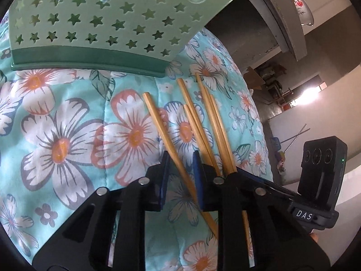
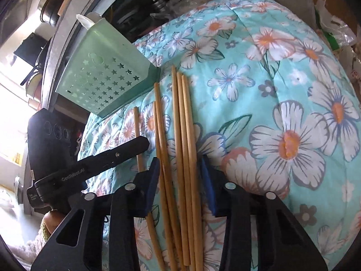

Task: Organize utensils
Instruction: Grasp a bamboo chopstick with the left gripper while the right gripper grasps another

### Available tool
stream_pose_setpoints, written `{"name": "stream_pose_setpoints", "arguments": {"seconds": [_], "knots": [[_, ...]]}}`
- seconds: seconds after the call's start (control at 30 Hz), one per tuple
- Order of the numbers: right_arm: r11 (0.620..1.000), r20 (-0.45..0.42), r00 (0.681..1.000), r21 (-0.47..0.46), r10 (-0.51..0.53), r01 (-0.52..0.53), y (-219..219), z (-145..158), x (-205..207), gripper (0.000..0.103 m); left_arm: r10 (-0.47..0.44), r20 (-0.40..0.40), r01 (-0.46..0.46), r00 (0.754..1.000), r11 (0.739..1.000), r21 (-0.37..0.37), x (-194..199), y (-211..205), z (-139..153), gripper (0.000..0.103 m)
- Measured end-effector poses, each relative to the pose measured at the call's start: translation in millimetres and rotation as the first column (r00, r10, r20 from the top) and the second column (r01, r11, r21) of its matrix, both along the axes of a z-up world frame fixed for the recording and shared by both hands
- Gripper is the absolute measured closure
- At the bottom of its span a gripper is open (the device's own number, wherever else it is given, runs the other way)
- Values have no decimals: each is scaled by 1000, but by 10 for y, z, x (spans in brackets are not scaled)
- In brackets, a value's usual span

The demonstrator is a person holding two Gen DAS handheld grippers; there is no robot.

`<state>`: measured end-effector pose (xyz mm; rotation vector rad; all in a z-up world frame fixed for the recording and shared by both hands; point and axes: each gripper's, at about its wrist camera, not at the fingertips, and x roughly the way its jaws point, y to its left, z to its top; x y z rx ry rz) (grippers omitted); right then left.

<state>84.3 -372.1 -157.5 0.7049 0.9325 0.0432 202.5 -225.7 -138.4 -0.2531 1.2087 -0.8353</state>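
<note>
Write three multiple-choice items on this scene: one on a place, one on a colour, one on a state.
1. The chopsticks lie:
A. on a plate
B. on the floral quilt
C. in a drawer

2. The holder with star-shaped holes is:
A. green
B. red
C. black

3. Between the pads of the left tool there is:
A. nothing
B. a spoon
C. one chopstick

Key:
1 B: the sticks rest loose on the flowered fabric in both views.
2 A: its wall is pale green and its base darker green.
3 C: in the left wrist view a single stick runs through the gap between the pads.
</note>
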Motion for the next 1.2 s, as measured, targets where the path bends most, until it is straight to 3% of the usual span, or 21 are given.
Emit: {"name": "stream_pose_setpoints", "arguments": {"seconds": [0.07,0.17,0.5,0.9,1.2], "knots": [[1000,-6,1000,25,-6,6,-4,-45,7,86,15,-15,-16,1000,1000,-19,23,32,-23,90],[996,-26,1000,87,-7,10,4,-115,-13,95,24,-4,-24,1000,1000,-16,1,71,-12,92],[995,-37,998,90,47,-44,424,-109,-14,96,73,-20,-73,997,997,-30,-158,392,-10,95],[978,-56,981,102,186,-180,1114,-104,299,96,184,-8,-184,983,983,-21,-284,1368,5,94],[967,-58,968,96,242,-236,1403,-91,497,96,251,19,-251,968,968,-11,-242,1784,88,94]]}}
